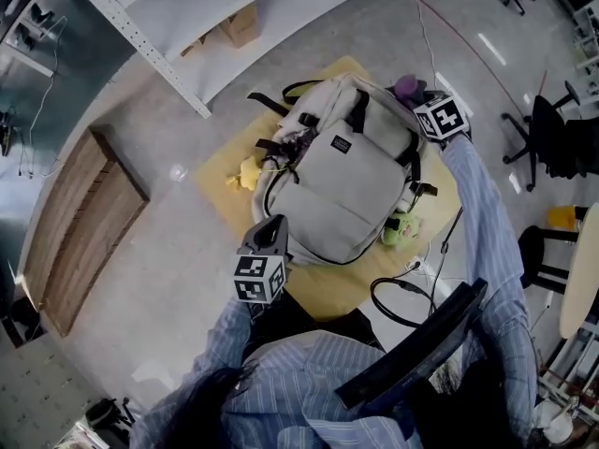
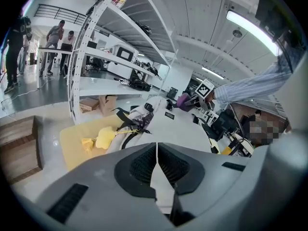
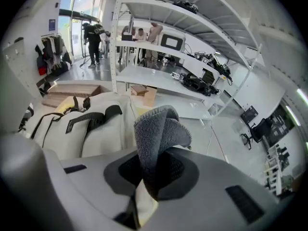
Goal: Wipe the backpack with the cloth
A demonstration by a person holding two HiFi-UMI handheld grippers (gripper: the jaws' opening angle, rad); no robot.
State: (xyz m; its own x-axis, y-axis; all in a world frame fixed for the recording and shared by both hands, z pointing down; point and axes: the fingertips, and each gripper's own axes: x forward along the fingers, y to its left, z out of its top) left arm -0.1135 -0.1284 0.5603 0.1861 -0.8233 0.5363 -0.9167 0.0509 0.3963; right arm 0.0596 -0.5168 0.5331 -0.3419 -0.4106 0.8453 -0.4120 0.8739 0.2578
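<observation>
Nearest to me is the person in a blue striped shirt (image 1: 318,382), bent over the work. The left gripper (image 1: 271,227) sits at the near edge of the backpack (image 1: 346,185). Its 2 jaws are pressed together, and I can see nothing between them.

The backpack is pale grey with black straps and a small black label. It lies flat in the middle of a yellow surface (image 1: 220,171), with its top end pointing away from the person. A little yellow toy (image 1: 245,173) lies just beside its left side. A little green toy (image 1: 401,227) lies against its right side. A black cable (image 1: 398,297) curls on the floor near the right corner of the yellow surface.

Farther off, the person's right arm reaches out to the far right corner of the backpack. There the right gripper (image 1: 423,101) pinches the cloth (image 1: 407,87) between its jaws. The cloth (image 3: 159,134) is dark, fuzzy and folded over, and it sticks up out of the jaws. It is at the top corner of the backpack, but I cannot tell if it touches.

Past the backpack stands a big white shelf (image 1: 187,26) with a cardboard box (image 1: 239,24) on a low level. Wooden boards (image 1: 80,227) lie on the floor to the left. Black office chairs (image 1: 552,143) stand off to the right. Far back in the room, some people (image 2: 57,37) stand at a long table.
</observation>
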